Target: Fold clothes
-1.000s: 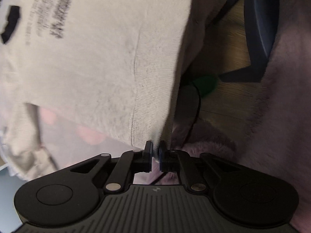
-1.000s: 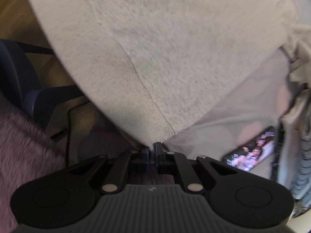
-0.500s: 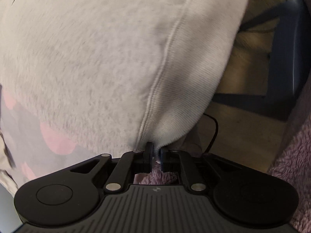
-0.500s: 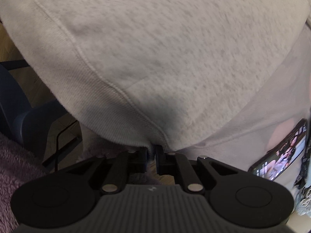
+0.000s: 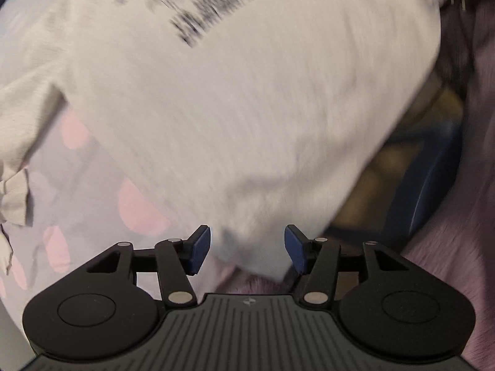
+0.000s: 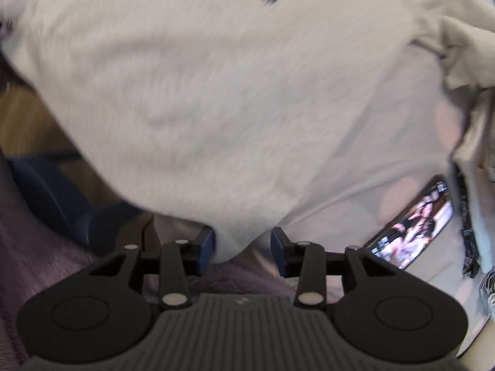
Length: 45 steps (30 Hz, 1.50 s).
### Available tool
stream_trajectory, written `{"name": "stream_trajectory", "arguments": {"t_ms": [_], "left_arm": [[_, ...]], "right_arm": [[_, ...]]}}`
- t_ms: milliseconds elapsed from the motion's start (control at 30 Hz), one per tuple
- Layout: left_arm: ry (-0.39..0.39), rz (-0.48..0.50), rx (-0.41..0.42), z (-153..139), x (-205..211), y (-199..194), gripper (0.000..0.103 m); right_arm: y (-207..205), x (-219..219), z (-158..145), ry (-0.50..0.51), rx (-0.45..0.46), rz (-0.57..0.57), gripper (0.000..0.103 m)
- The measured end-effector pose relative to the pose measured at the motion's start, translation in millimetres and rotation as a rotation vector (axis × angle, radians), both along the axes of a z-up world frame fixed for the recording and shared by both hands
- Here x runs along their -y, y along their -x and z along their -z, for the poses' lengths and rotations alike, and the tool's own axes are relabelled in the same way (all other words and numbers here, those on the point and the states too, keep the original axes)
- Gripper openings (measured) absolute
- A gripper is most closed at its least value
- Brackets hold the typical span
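A light grey sweatshirt (image 5: 247,99) with blurred black lettering lies spread below both grippers; it also fills the right wrist view (image 6: 216,86). My left gripper (image 5: 247,247) points down at its near corner, jaws opening, blue pads (image 5: 201,245) apart, the hem lying loose between them. My right gripper (image 6: 243,252) points down over the other corner, jaws opening too, with the ribbed hem (image 6: 244,232) between the pads and not pinched.
The sweatshirt rests on a pale sheet with pink dots (image 5: 136,207). A lit phone (image 6: 411,225) lies on the sheet at right. A dark blue chair (image 5: 433,185) and wooden floor (image 6: 24,123) show beyond the cloth's edge. Purple fuzzy fabric (image 5: 448,278) lies near.
Both grippers were shut on the sweatshirt's hem corners; now both have let go and stand apart. The sweatshirt has dropped flat onto the sheet, and both views are blurred by motion.
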<state>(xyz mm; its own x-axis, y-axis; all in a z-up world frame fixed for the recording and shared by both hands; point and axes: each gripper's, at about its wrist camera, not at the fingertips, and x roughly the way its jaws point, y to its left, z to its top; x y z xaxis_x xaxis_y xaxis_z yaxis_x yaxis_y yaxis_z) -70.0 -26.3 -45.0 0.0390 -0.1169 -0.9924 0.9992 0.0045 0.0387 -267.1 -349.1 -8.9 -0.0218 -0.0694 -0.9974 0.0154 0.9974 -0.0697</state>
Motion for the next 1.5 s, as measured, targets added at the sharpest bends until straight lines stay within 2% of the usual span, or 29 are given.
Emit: {"name": "stream_trajectory", "arguments": {"t_ms": [67,167,267,333,400,533,633,733,933,1033,1133,1200,1233,1267,1300,1367,1500], "left_arm": [[0.073,-0.051,-0.005,-13,9,-12,0.051],[0.136,-0.126,0.03,-21,32,-38,0.051],[0.166,-0.223,0.052,-17,52,-64,0.051],[0.19,-0.271,0.055,-13,62,-73,0.051],[0.209,-0.317,0.065,-16,70,-78,0.051],[0.214,-0.4,0.076,-9,79,-88,0.051],[0.202,-0.435,0.084,-4,84,-97,0.051],[0.201,-0.455,0.084,0,90,-102,0.051],[0.192,-0.463,0.073,14,111,-110,0.051],[0.186,-0.458,0.068,17,123,-111,0.051],[0.19,-0.444,0.068,18,132,-111,0.051],[0.189,-0.439,0.073,19,136,-111,0.051],[0.188,-0.437,0.076,19,138,-111,0.051],[0.187,-0.436,0.079,20,139,-111,0.051],[0.186,-0.434,0.081,20,140,-111,0.051],[0.184,-0.431,0.083,20,142,-110,0.051],[0.188,-0.425,0.085,19,144,-106,0.051]], "right_arm": [[-7,13,-14,0.011,0.061,0.047,0.046],[-16,44,-26,0.027,0.14,0.143,0.046],[-22,75,-37,0.054,0.2,0.228,0.045],[-3,88,-39,0.046,0.23,0.279,0.045],[-1,103,-38,0.063,0.269,0.349,0.045],[-9,142,-29,0.164,0.367,0.474,0.046],[-19,172,-16,0.257,0.452,0.554,0.046],[-25,196,-5,0.3,0.542,0.594,0.046],[-50,225,25,0.371,0.581,0.631,0.046],[-62,237,41,0.42,0.571,0.653,0.049],[-72,251,55,0.412,0.568,0.691,0.05],[-75,254,59,0.411,0.585,0.695,0.046],[-76,254,59,0.409,0.591,0.69,0.035],[-76,254,59,0.405,0.593,0.684,0.014],[-75,252,57,0.406,0.594,0.684,0.01],[-71,248,50,0.406,0.602,0.688,0.006],[-52,236,28,0.378,0.622,0.721,0.005]]}}
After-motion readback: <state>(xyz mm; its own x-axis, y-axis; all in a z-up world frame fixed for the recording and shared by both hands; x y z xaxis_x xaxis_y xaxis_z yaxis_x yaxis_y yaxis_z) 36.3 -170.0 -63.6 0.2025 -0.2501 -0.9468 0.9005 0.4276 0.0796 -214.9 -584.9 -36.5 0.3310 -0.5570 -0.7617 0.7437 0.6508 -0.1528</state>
